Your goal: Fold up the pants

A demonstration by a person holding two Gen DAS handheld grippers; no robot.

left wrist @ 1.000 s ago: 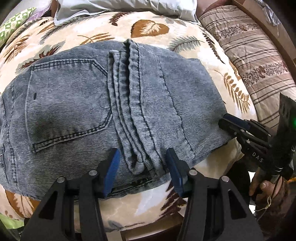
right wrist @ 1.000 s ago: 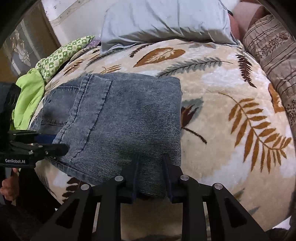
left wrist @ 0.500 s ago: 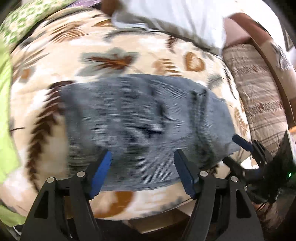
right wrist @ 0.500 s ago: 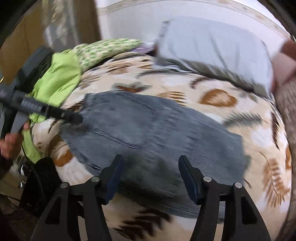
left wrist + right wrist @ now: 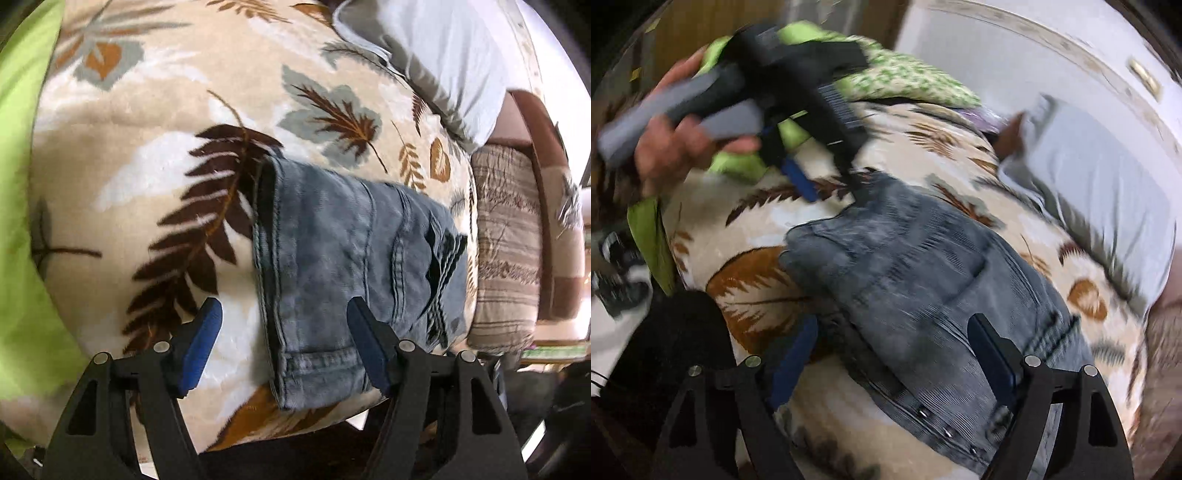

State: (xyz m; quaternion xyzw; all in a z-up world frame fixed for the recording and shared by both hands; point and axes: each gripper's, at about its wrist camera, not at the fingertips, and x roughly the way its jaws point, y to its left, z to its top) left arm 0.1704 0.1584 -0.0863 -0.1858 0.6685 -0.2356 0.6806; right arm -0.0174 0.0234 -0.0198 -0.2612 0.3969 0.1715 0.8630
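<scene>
The grey-blue jeans [image 5: 351,266] lie folded in a compact packet on the leaf-print blanket [image 5: 147,166]. In the left wrist view my left gripper [image 5: 288,345] stands open just above the packet's near left edge, its blue pads clear of the cloth. The right wrist view is blurred by motion. It shows the jeans [image 5: 923,288] under my right gripper [image 5: 894,363], whose jaws are opening wide with nothing pressed between them. The left gripper [image 5: 827,184], held by a hand [image 5: 665,147], hovers at the far corner of the jeans.
A lime-green cloth [image 5: 22,184] lies along the left side of the bed. A grey pillow [image 5: 443,55] lies at the head, and a striped brown cushion [image 5: 506,240] leans against the wooden frame [image 5: 546,203] on the right. The bed's near edge drops to a dark floor.
The right gripper has let go of the jeans' edge and opened wide. The left gripper opened off the seam. Both swung sideways and rolled, and the jeans stay folded on the blanket.
</scene>
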